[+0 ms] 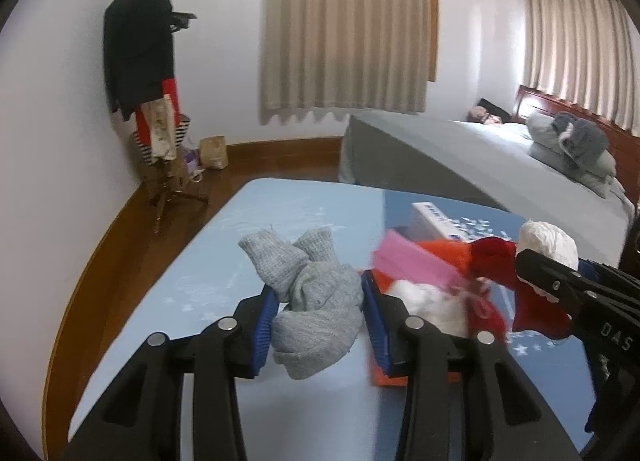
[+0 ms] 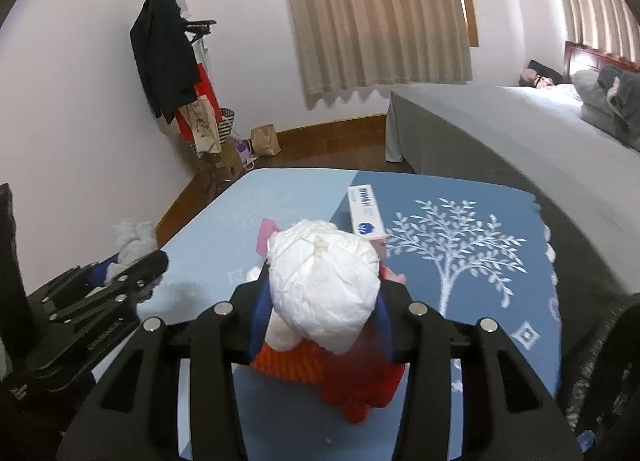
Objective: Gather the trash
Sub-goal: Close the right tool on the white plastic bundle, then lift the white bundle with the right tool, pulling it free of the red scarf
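blue table [image 2: 460,197] (bedroom); left gripper [image 1: 318,311] clamps grey sock [image 1: 312,301]; right gripper [image 2: 320,301] clamps white paper wad [image 2: 324,281]

One grey sock [image 1: 316,301], one box [image 2: 366,213], perhaps two paper wads [image 2: 324,281].

left hand-held gripper [image 1: 318,311]: jaws clamped on a gray sock [image 1: 316,301] | right hand-held gripper [image 2: 320,297]: jaws clamped on a white paper wad [image 2: 324,281], tilted down

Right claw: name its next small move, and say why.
Probably lift it clear of the table and carry its load off. The right claw is shut on a crumpled white wad and a red cloth; the left claw already grips the grey sock. No bin is in view.
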Available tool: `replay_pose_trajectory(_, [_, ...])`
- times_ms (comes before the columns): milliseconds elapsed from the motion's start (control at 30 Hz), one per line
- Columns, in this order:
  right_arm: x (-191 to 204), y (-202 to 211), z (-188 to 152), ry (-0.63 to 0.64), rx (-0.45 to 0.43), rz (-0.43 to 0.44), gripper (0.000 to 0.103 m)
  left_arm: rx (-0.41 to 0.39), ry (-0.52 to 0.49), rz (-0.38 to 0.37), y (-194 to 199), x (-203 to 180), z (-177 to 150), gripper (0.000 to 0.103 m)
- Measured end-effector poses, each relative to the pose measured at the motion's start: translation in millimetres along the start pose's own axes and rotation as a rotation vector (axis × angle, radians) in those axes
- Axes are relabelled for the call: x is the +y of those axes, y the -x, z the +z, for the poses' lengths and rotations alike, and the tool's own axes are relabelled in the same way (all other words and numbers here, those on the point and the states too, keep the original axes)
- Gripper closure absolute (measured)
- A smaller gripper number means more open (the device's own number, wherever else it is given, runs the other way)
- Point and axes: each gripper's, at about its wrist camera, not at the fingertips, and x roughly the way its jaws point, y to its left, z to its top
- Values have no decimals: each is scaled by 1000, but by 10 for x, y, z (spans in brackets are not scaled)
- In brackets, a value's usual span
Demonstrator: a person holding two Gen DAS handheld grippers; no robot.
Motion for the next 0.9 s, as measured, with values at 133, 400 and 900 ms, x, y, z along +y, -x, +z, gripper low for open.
replay_pose_trajectory(133, [-129, 199, -61, -12, -9, -14, 61, -1, -17, -39, 49, -188, -9, 62])
replay_pose_trajectory(400, [-403, 486, -240, -40, -7, -44, 61, 9, -52, -105, 103, -530, -52, 62])
replay_pose_trajectory(900, [-792, 103, -847, -83, 155, -125, 56, 82, -103, -127, -17, -757, -365, 62])
